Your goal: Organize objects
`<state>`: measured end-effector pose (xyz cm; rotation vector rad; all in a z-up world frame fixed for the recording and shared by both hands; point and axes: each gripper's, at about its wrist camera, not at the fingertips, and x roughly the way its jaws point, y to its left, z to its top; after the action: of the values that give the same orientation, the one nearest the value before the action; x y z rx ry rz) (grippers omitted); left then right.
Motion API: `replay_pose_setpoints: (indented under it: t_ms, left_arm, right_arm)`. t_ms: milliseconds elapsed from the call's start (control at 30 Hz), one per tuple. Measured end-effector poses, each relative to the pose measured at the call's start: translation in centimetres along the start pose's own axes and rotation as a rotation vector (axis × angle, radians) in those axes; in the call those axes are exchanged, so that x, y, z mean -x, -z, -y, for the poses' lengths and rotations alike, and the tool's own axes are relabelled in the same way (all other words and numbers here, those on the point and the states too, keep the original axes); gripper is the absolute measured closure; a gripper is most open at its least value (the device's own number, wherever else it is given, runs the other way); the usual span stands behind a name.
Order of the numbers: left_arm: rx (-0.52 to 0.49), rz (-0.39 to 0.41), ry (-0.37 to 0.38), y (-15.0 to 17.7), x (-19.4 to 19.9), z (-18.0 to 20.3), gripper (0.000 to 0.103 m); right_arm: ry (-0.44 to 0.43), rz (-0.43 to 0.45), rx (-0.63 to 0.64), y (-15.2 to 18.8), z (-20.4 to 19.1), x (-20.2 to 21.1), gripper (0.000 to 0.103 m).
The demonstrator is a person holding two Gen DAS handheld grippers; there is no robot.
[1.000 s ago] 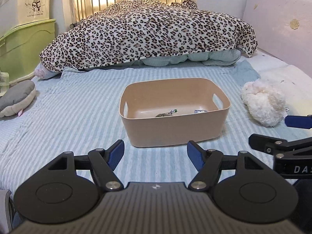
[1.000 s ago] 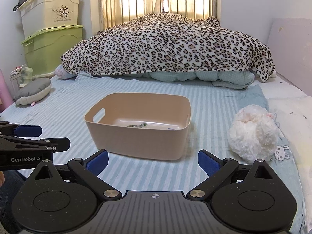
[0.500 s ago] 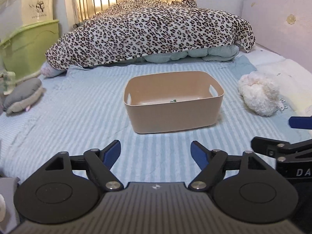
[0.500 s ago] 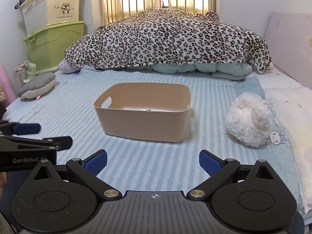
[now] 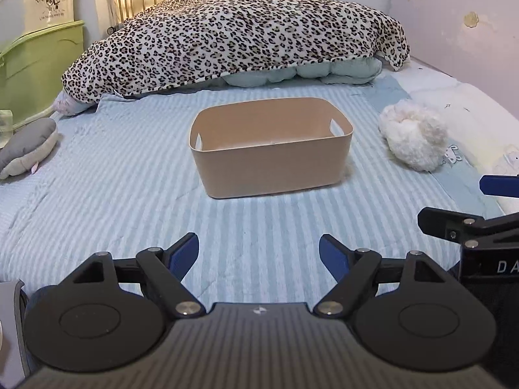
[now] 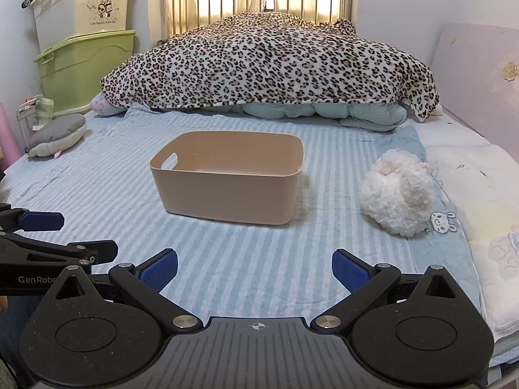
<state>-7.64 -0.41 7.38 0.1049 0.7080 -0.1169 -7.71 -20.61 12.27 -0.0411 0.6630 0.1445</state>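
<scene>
The tan plastic bin (image 6: 227, 180) sits in the middle of the striped blue sheet (image 6: 227, 269), and everything else is best placed from it: the white fluffy toy (image 6: 397, 191) lies to its right, near but not touching, the grey and white cushion (image 6: 56, 134) lies well off to its left at the sheet's edge, and the leopard-print blanket (image 6: 269, 61) is heaped behind it. What lies inside the bin cannot be made out from this low angle. Both tools hang low in front of the bin, well short of it: the left gripper (image 5: 258, 253) has its blue pads (image 5: 185, 249) spread wide with nothing between them, and the right gripper (image 6: 254, 267) is likewise released and empty. The fluffy toy looks the likeliest thing to tidy; it should be very light, soft and squashy, not fragile, so a pinch into the thick of the pile ought to hold, while a shallow nip may only pull fibres. The bin looks stiff, smooth and light, best taken at a wall beside one of its cut-out handles. Readable writing: "GenRobo" on the left gripper's side as seen from the right camera, "DA" on the right gripper's body from the left camera, and "Live happily every day" on the cream storage box (image 6: 87, 8) stacked on the green one (image 6: 86, 64), far left behind the bin.
</scene>
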Motion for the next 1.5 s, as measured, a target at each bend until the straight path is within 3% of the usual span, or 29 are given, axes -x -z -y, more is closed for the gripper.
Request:
replay_pose_setpoints:
  t_ms: [400, 1500]
  left_arm:
    - [-0.007, 0.02, -0.016, 0.05, 0.88, 0.12, 0.021]
    - [-0.009, -0.021, 0.004, 0.16, 0.35, 0.5, 0.021]
  right_arm:
    - [0.002, -0.02, -0.013, 0.48, 0.42, 0.26, 0.0]
    - [-0.008, -0.047, -0.024, 1.01, 0.51, -0.18, 0.0]
